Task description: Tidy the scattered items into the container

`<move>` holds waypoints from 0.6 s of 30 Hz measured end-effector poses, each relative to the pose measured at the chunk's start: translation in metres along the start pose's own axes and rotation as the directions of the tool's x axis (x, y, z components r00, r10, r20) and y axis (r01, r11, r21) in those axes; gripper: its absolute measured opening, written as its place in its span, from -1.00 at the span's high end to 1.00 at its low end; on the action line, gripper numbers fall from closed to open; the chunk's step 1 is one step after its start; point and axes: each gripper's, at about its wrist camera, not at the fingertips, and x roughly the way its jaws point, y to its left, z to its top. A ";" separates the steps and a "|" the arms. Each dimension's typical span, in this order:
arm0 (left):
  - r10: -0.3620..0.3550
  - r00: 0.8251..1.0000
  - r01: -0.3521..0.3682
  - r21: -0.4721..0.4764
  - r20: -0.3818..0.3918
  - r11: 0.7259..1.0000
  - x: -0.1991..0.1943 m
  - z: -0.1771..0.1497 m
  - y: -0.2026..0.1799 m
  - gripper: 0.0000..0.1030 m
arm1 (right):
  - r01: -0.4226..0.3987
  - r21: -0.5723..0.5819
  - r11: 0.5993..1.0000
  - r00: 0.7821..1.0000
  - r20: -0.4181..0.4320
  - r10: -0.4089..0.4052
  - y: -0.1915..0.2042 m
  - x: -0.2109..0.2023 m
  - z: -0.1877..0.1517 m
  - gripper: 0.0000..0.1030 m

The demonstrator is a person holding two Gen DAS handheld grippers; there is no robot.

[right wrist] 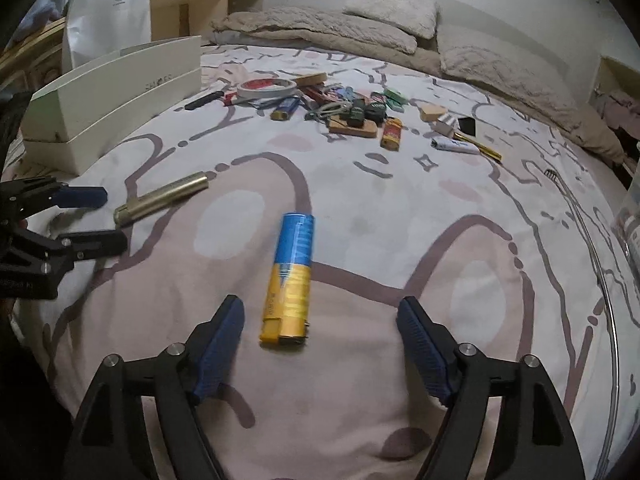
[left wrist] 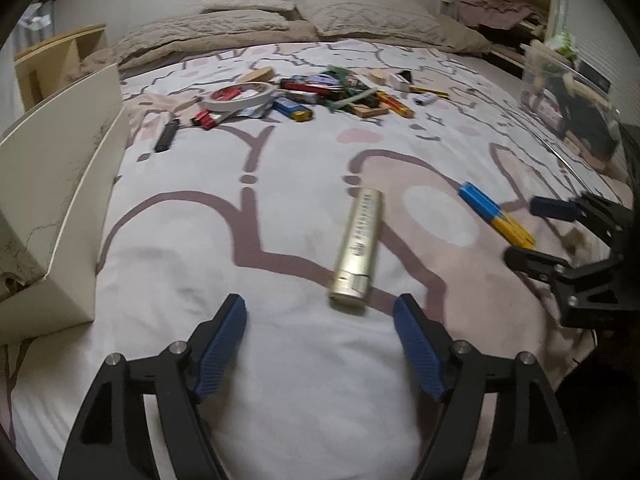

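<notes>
Left tool (left wrist: 320, 312): fingers spread wide over the bed, pinching nothing; a gold lighter lies just beyond and between its tips.
Right tool (right wrist: 320, 312): fingers also spread wide, gripping nothing.
Gold lighter (left wrist: 356, 250): flat on the bed cover, free of both tools, cap end nearest the left tool.
Blue and yellow lighter (right wrist: 289, 278): flat on the cover between the right tool's fingers, touching neither, yellow end nearest.
Bed cover (right wrist: 360, 200): pale, with looping mauve lines.
Cream box (right wrist: 116, 100): open, at the left edge of the bed, mid-distance.
Scattered pile (right wrist: 340, 104): farther back, lighters, a tape roll (right wrist: 266, 89), small wooden blocks.
Pillows (right wrist: 392, 8): beige, at the far end.
</notes>
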 end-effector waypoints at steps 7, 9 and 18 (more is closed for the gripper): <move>0.085 0.996 -0.082 -0.102 0.021 0.991 0.005 0.006 0.025 -0.68 | 0.052 -0.014 0.999 0.998 -0.019 -0.052 -0.015 0.000 -0.001 -0.83; 0.113 0.993 -0.109 -0.125 0.026 0.986 0.005 0.006 0.031 -0.68 | 0.064 -0.004 0.998 0.998 -0.026 -0.064 -0.021 0.001 -0.001 -0.89; 0.165 0.986 -0.156 -0.180 0.036 0.971 0.010 0.010 0.045 -0.69 | 0.142 0.125 0.982 0.989 -0.054 -0.136 -0.067 0.005 -0.003 -0.91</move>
